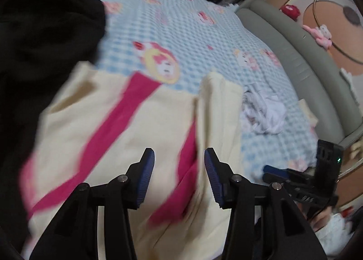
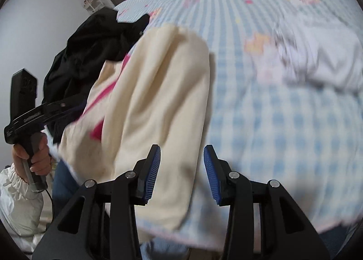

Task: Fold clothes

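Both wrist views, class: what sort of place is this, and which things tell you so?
Most likely a bedroom: a bed with a blue checked cartoon-print sheet, a padded grey bed frame edge, and clothes lying on it, such as the cream and pink garment.

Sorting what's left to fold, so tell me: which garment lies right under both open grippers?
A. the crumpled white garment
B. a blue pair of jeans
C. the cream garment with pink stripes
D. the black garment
C: the cream garment with pink stripes fills the space under the left gripper, and its cream fabric reaches the right gripper.
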The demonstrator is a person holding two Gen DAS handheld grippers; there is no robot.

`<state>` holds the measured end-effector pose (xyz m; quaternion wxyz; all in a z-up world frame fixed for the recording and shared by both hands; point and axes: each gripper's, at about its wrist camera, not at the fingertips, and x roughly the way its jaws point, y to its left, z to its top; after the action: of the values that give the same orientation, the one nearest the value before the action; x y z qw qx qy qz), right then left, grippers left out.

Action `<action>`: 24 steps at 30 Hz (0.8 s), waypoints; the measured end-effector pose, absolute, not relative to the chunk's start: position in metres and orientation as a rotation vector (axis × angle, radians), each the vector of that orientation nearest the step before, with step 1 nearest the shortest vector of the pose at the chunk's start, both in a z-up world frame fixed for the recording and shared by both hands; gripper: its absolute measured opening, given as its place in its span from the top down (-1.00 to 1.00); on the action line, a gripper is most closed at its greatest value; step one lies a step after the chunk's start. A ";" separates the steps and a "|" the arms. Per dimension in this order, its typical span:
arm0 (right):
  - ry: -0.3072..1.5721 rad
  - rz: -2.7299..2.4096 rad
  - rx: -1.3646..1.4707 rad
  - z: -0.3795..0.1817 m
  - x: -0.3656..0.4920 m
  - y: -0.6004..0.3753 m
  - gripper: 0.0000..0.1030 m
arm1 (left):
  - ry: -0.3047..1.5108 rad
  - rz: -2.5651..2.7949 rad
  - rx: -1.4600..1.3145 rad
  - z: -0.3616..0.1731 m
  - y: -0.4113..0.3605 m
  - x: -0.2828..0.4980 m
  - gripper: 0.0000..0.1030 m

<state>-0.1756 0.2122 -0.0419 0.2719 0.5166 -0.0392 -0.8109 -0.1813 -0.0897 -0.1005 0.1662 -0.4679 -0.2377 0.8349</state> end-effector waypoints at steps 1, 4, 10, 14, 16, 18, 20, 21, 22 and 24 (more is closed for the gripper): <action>-0.103 -2.188 1.391 -0.039 -0.183 0.215 0.22 | -0.718 2.332 -1.321 -0.105 -0.083 -0.193 -0.04; -0.113 -2.197 1.401 -0.043 -0.211 0.199 0.22 | -0.810 2.187 -1.290 -0.114 -0.062 -0.218 -0.28; -0.183 -2.176 1.435 -0.067 -0.245 0.183 0.22 | -0.683 2.313 -1.292 -0.118 -0.048 -0.226 0.89; -0.126 -2.185 1.449 -0.081 -0.252 0.171 0.22 | -0.610 2.513 -1.315 -0.112 -0.068 -0.221 0.90; -0.116 -2.206 1.506 -0.096 -0.257 0.171 0.06 | -0.579 2.555 -1.456 -0.129 -0.083 -0.227 0.90; -0.144 -2.199 1.559 -0.108 -0.262 0.174 0.00 | -0.656 2.515 -1.435 -0.130 -0.093 -0.222 0.90; -0.203 -2.195 1.545 -0.102 -0.262 0.178 0.00 | -0.756 2.455 -1.358 -0.125 -0.103 -0.214 0.83; -0.228 -2.200 1.515 -0.095 -0.261 0.180 0.00 | -0.804 2.423 -1.319 -0.122 -0.107 -0.210 0.61; -0.258 -2.201 1.467 -0.086 -0.260 0.182 0.00 | -0.851 2.390 -1.280 -0.120 -0.112 -0.206 0.12; -0.301 -2.197 1.374 -0.070 -0.261 0.182 0.00 | -0.867 2.323 -1.203 -0.113 -0.106 -0.199 -0.06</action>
<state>-0.2609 0.1824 -0.0698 0.2633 0.5082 -0.1113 -0.8124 -0.1988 -0.1058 -0.1135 0.1919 -0.4284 -0.3087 0.8273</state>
